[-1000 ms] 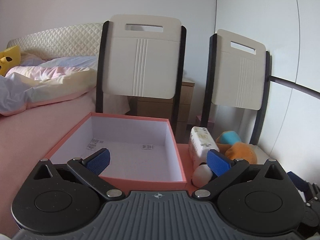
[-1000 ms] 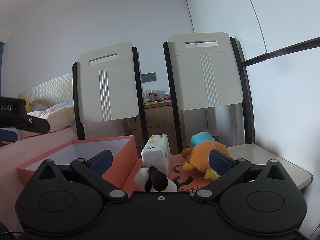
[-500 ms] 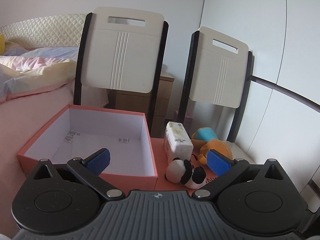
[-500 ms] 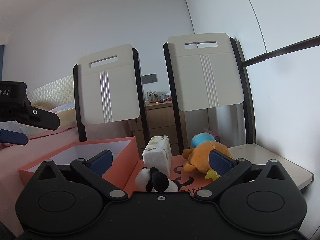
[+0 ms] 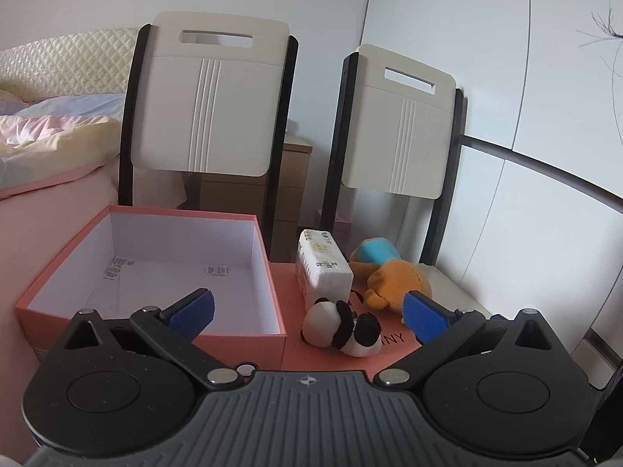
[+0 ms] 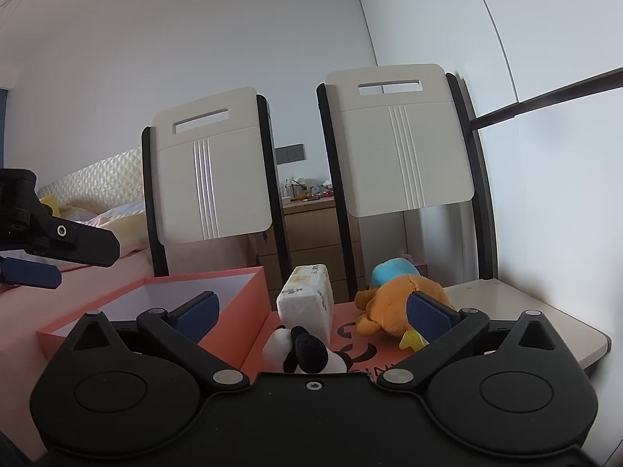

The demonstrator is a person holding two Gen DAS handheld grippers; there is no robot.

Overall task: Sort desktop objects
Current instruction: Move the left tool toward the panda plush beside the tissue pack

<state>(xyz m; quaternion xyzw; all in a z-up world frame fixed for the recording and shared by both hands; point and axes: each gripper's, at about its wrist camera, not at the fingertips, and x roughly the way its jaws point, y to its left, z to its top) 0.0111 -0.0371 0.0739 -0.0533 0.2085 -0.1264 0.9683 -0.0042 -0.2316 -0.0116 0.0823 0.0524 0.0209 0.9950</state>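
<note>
Two claws are sitting wide and empty, nothing between the pads. Left claw (image 5: 307, 313) is hovering raised over the near edge of the box (image 5: 249, 334), tilted slightly down, framing the panda plush (image 5: 342, 329) just right of the box wall. Right claw (image 6: 313, 315) is hanging lower, nearly level, panda plush (image 6: 303, 354) directly ahead between its fingers. Tissue pack (image 6: 307, 297) is standing just behind the panda, orange plush (image 6: 393, 305) lying beside it to the right, all on the pink lid (image 5: 393, 344) on the counter (image 6: 545, 311). Box is lying open and empty, likely the sort target. Probably a grasp on the panda is coming.
</note>
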